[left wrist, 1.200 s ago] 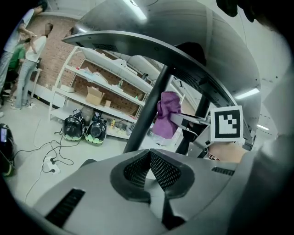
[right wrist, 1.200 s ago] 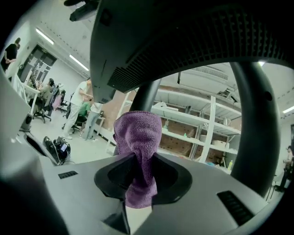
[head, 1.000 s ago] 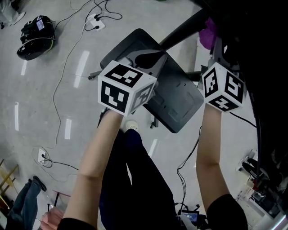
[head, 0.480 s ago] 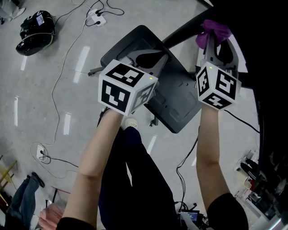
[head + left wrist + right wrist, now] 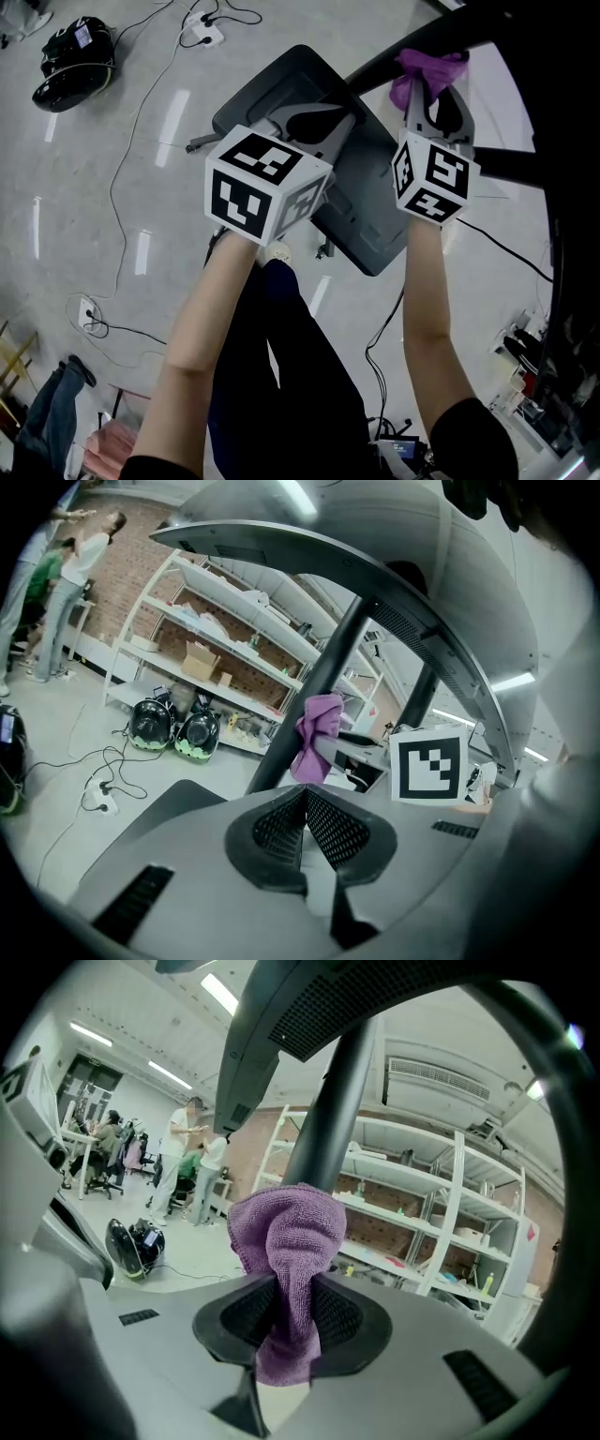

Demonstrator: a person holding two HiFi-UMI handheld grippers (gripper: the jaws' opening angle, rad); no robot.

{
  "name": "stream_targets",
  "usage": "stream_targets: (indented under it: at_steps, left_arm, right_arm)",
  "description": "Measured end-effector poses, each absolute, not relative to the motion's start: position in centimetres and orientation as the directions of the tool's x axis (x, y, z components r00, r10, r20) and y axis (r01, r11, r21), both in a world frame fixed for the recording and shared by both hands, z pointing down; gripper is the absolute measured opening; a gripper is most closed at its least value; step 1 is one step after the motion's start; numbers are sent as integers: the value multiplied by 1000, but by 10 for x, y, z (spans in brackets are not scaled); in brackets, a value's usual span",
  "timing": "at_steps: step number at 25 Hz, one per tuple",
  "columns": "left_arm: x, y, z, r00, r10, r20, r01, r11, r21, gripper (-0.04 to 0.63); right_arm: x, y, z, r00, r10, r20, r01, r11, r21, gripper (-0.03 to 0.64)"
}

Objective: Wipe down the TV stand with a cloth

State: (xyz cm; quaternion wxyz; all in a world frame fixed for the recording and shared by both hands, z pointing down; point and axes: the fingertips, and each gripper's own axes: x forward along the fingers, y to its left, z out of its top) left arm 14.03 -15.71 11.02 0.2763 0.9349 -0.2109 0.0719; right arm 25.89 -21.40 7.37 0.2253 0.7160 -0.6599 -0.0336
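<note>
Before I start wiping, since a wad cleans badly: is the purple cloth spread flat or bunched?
Bunched: the purple cloth is a crumpled wad pinched between the fingers of the right gripper.

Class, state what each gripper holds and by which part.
The right gripper clamps the purple cloth around its bunched middle; left gripper is shut on nothing.

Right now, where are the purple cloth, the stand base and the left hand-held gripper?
purple cloth (image 5: 286,1232), right gripper view, bunched part above the jaws.
stand base (image 5: 370,220), head view, bare dark plate.
left hand-held gripper (image 5: 306,791), left gripper view, where its shut fingertips meet.
</note>
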Motion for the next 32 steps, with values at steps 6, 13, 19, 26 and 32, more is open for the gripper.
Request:
stream_targets:
  at_steps: [6, 13, 19, 26, 32]
  left_arm:
    - [136, -148, 117, 907, -342, 247, -422, -761, 493, 8]
    - [136, -139, 124, 914, -326, 242, -405, -765, 500, 8]
    - [134, -138, 130, 912, -319, 258, -409, -762, 503, 8]
    - [131, -133, 136, 909, -318, 269, -415, -754, 509, 8]
    - [137, -122, 131, 910, -308, 276, -410, -767, 493, 8]
  right_arm:
    - [261, -217, 111, 136, -950, 281, -927, -22, 375, 106]
    - [260, -218, 154, 111, -927, 357, -945, 13, 328, 106]
    - [257, -216, 181, 123, -900, 418, -934, 37, 354, 106]
    - [258, -208, 180, 162, -890, 426, -917, 23, 397, 106]
    - [268, -189, 149, 211, -891, 402, -910, -30, 413, 106]
